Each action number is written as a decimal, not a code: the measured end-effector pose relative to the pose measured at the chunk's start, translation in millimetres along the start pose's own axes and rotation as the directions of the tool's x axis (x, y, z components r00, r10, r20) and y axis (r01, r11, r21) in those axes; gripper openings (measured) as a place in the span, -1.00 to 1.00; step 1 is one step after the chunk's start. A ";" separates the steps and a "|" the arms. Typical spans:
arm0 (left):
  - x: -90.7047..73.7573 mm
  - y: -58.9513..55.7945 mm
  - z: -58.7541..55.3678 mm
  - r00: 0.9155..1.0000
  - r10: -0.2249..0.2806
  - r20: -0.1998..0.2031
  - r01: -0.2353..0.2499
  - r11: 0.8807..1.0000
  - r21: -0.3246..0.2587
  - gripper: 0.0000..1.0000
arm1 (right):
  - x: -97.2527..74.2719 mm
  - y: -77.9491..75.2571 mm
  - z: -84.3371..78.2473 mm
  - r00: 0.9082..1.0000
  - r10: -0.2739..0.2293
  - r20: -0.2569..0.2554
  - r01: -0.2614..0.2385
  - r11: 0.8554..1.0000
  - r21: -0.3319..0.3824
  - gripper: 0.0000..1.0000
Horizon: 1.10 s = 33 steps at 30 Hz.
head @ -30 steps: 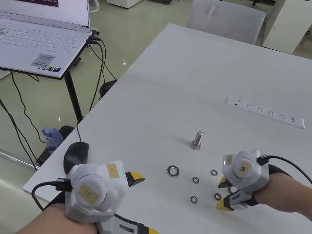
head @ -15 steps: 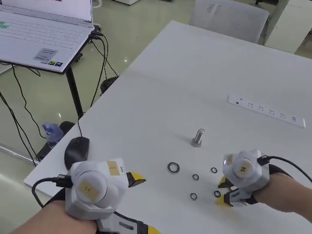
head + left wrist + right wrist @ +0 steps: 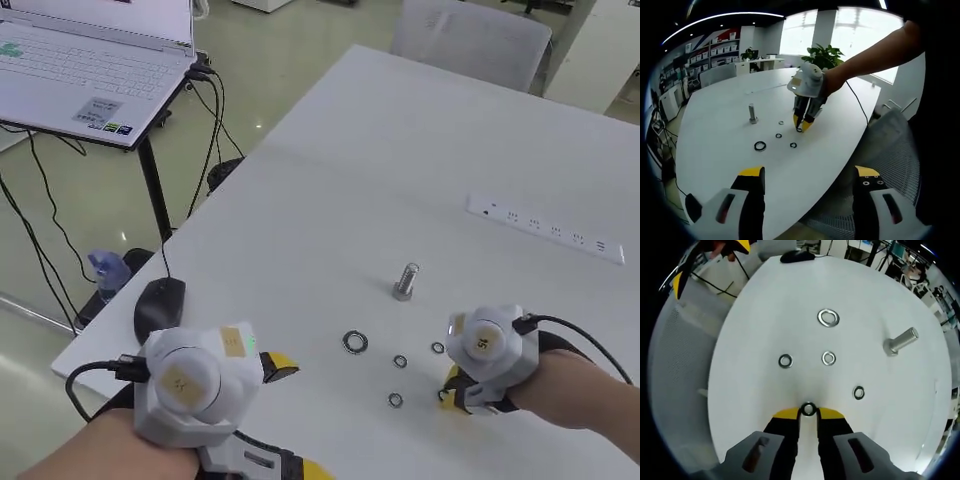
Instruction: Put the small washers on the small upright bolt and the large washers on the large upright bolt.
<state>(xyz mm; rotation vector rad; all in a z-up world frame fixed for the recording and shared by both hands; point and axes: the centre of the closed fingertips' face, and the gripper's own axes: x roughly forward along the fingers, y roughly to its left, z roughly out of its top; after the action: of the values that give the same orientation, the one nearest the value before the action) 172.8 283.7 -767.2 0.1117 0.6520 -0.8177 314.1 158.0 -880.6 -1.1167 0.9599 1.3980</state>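
An upright bolt [image 3: 405,281] [image 3: 900,342] stands mid-table. In front of it lie a large washer [image 3: 355,343] [image 3: 828,318] and three loose small washers [image 3: 400,361] [image 3: 785,360]. My right gripper [image 3: 455,397] [image 3: 808,413] is down at the table, its jaws shut on another small washer [image 3: 808,409], which sits between the yellow tips. The left gripper view shows that gripper [image 3: 801,126] pointing down with the washer at its tips. My left gripper [image 3: 295,418] [image 3: 810,172] stands open near the table's front edge, nothing between its fingers.
A white power strip [image 3: 545,228] lies at the far right of the table [image 3: 400,150]. Off the table's left edge are a laptop [image 3: 90,60] on a stand, cables and a black mouse [image 3: 158,305]. A chair [image 3: 470,40] stands at the far end.
My right gripper has dropped slightly left onto the nearest small washer and its jaws have come together on it. The left gripper has stayed put.
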 end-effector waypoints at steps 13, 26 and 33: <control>-6.5 -2.8 -2.8 1.000 0.014 -0.008 -0.014 1.000 -0.001 0.34 | -1.0 0.6 0.8 1.000 -0.007 0.003 0.007 0.996 0.094 -0.75; -4.9 1.9 4.1 1.000 0.026 0.013 -0.027 0.999 0.021 0.42 | -17.2 -3.4 -8.5 1.000 -0.017 0.007 0.016 0.988 0.155 -0.75; -2.0 10.0 3.0 0.999 0.032 0.009 -0.033 0.999 0.029 0.54 | -35.2 -5.7 -20.3 0.999 -0.032 0.008 0.030 0.983 0.182 -0.75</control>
<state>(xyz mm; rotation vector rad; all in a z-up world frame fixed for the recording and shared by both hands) 180.4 290.8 -765.1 0.1443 0.6288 -0.7960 322.5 130.6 -851.2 -0.9829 1.0366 1.2630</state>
